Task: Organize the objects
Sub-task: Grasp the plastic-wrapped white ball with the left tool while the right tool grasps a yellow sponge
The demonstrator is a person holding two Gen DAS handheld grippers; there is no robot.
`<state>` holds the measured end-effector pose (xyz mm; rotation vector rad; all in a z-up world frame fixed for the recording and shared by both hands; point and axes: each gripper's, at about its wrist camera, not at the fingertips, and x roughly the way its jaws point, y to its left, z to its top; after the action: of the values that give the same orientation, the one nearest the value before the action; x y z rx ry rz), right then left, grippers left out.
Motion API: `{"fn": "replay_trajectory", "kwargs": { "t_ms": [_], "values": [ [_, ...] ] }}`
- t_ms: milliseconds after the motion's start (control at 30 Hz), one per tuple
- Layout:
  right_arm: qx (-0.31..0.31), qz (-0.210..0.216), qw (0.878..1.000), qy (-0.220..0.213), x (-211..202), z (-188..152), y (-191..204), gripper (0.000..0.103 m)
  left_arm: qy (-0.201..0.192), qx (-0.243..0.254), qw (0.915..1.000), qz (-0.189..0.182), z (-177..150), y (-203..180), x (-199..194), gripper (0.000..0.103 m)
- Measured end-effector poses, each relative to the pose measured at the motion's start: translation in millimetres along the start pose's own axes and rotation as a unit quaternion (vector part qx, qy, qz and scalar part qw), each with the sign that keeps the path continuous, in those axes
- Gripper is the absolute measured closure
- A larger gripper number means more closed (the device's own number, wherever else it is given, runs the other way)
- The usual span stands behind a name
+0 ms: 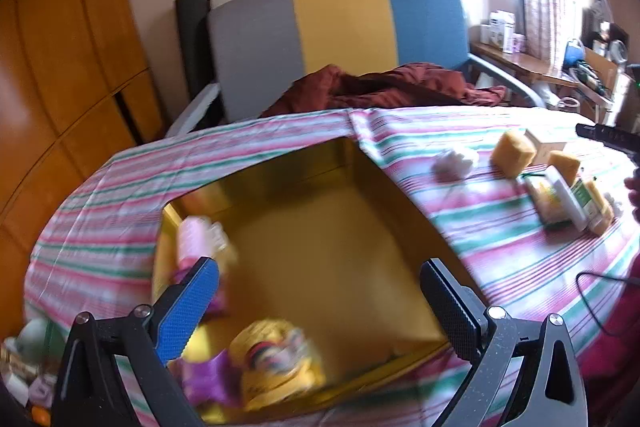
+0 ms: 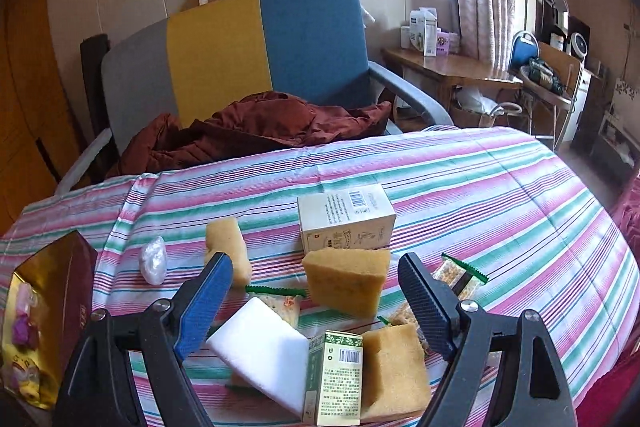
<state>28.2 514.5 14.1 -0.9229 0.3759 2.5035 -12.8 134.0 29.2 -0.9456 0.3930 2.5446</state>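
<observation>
A gold-lined box (image 1: 320,239) lies open on the striped cloth; it also shows at the left edge of the right wrist view (image 2: 52,295). Inside it are a pink item (image 1: 196,239), a yellow toy (image 1: 276,359) and a purple item (image 1: 208,379), all blurred. My left gripper (image 1: 320,307) is open and empty above the box. My right gripper (image 2: 316,303) is open and empty over a pile: yellow sponges (image 2: 346,283), a white block (image 2: 260,351), a green-labelled small box (image 2: 336,371), snack packets (image 2: 460,277), and a cream carton (image 2: 346,221) behind.
A clear plastic wad (image 2: 153,261) and another sponge (image 2: 228,247) lie left of the pile. A grey, yellow and blue armchair (image 2: 240,55) with a red-brown jacket (image 2: 256,131) stands behind the table. A black cable (image 1: 596,291) runs at the table's right edge.
</observation>
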Motion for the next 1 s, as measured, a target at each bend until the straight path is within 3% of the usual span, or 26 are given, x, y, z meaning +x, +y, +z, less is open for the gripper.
{"fn": "replay_trajectory", "kwargs": {
  "t_ms": [233, 433, 633, 1000],
  "values": [
    [0.022, 0.017, 1.000, 0.012, 4.2, -0.2, -8.0, 0.017, 0.004, 0.017, 0.9978, -0.065, 42.2, -42.2, 23.0, 0.002],
    [0.033, 0.031, 0.999, 0.014, 2.4, 0.7, -11.5, 0.017, 0.030, 0.021, 0.9928, -0.114, 77.2, -82.3, 58.8, 0.016],
    [0.042, 0.047, 0.998, 0.029, 6.9, -0.2, -13.0, 0.017, 0.093, -0.007, 0.9858, -0.140, 100.7, -109.8, 120.9, 0.029],
    [0.002, 0.049, 0.998, 0.047, 13.6, -5.5, 5.4, 0.017, 0.164, -0.080, 0.9717, -0.150, 119.3, -136.9, 208.7, 0.032]
  ]
}}
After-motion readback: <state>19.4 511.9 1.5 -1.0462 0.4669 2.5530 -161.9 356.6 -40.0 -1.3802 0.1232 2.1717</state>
